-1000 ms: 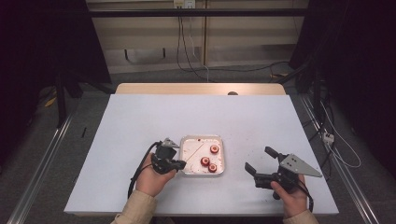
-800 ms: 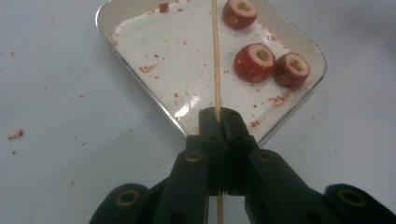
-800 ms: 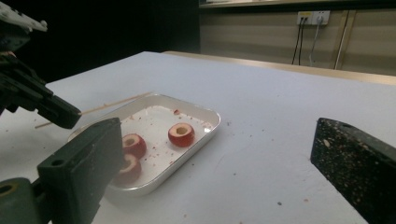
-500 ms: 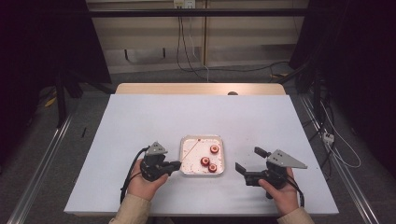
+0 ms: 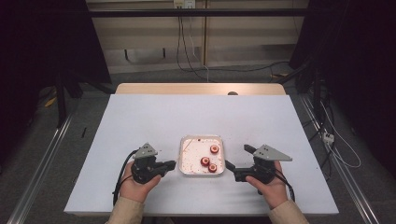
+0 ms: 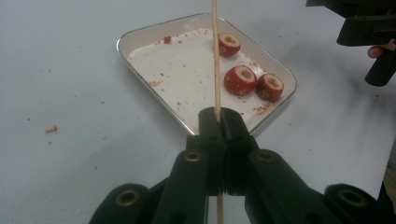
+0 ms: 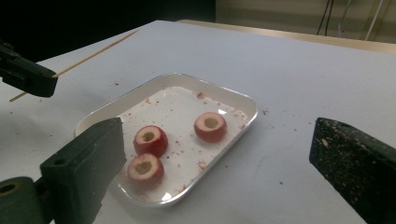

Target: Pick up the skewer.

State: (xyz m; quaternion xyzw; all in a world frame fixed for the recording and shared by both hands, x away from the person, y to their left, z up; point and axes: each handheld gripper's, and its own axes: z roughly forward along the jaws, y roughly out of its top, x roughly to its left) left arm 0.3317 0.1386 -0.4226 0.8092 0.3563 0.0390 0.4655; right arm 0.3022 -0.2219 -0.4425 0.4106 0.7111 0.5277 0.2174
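Thin wooden skewer (image 6: 215, 56) clamped upright between shut jaws of left gripper (image 5: 169, 164), just left of white tray (image 5: 186, 142). Three cored red fruits (image 5: 209, 161) grouped at tray's right half. Right gripper (image 5: 237, 166) spread wide, empty, just right of tray. Broad bare white table (image 5: 196, 112) beyond; near edge close behind both hands.

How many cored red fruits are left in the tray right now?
3, all in the white tray, none hidden: one toward the far right side, two close together near the front right, one just left of the other.
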